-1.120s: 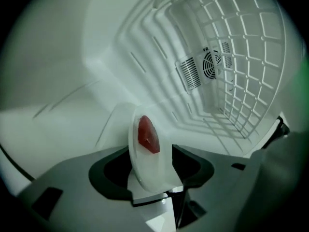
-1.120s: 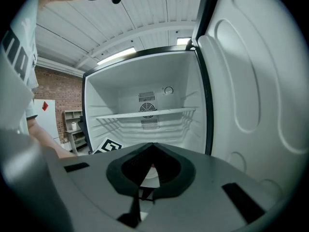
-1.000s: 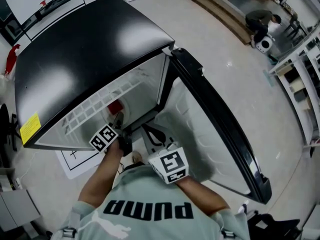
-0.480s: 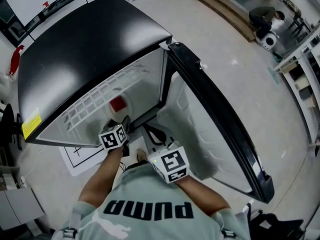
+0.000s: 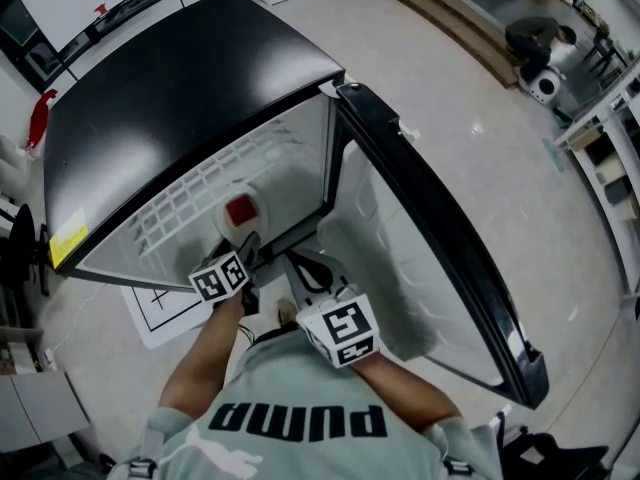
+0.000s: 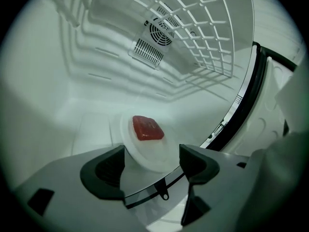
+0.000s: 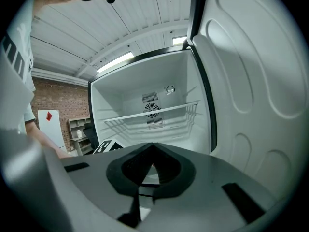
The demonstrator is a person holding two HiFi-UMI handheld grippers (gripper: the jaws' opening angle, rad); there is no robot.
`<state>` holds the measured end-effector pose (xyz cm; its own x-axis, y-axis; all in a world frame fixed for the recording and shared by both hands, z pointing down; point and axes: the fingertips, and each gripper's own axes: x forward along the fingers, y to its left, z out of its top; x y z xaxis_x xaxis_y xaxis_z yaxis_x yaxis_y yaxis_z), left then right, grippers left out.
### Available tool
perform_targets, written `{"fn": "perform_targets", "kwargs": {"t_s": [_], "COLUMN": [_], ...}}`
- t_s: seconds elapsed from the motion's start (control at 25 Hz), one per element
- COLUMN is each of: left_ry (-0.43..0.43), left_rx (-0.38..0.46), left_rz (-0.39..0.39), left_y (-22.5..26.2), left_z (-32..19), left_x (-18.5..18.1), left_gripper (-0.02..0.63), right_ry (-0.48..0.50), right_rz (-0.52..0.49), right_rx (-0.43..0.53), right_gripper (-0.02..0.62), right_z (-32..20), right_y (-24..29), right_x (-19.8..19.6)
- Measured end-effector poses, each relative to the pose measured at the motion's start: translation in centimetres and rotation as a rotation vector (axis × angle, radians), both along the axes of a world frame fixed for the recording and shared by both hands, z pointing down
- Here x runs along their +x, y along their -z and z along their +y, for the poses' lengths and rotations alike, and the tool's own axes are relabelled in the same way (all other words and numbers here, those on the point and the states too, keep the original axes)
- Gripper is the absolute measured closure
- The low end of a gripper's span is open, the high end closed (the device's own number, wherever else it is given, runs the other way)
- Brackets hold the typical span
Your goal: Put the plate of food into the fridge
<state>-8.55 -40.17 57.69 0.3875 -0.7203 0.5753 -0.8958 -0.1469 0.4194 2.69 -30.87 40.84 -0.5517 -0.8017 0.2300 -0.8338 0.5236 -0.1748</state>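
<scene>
A white plate (image 6: 150, 151) with a red block of food (image 6: 147, 128) rests on the floor of the open black fridge (image 5: 180, 88). My left gripper (image 6: 152, 154) reaches into the fridge. Its jaws are opening and stand on either side of the plate's near rim, with their pads off it. In the head view the plate (image 5: 240, 230) lies just beyond the left gripper (image 5: 243, 255). My right gripper (image 7: 152, 148) hangs in front of the fridge opening, shut with nothing between its jaws.
A white wire shelf (image 6: 193, 28) spans the fridge above the plate, with a round fan vent (image 6: 159, 33) on the back wall. The fridge door (image 5: 440, 258) stands open to the right. A white marked sheet (image 5: 160, 313) lies on the floor at the left.
The plate with the red food now shows more fully inside the fridge. My left gripper has drawn back a little from it. The right gripper has stayed put.
</scene>
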Motion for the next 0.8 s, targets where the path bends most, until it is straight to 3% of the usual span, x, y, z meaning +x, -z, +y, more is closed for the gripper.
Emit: {"fn": "perform_targets", "kwargs": {"t_s": [0.12,0.28,0.48,0.8], "left_ry": [0.017,0.013,0.015,0.01], "left_rx": [0.029,0.09,0.111,0.195], "left_rz": [0.002,-0.06,-0.078,-0.05], "left_y": [0.4,1.3,1.7,3.7], "left_z": [-0.1,-0.5,-0.6,0.9], "left_x": [-0.3,-0.6,-0.7,-0.7], "left_gripper": [0.259,0.256,0.255,0.256], "right_ry": [0.012,0.021,0.026,0.025], "right_rz": [-0.012,-0.009,0.002,0.012], "right_rx": [-0.015,-0.013,-0.002,-0.003], "right_gripper": [0.591,0.591,0.591,0.591], "right_z": [0.3,0.5,0.9,1.7], "right_y": [0.1,0.1,0.2,0.1], "right_x": [-0.2,-0.3,-0.2,0.0]}}
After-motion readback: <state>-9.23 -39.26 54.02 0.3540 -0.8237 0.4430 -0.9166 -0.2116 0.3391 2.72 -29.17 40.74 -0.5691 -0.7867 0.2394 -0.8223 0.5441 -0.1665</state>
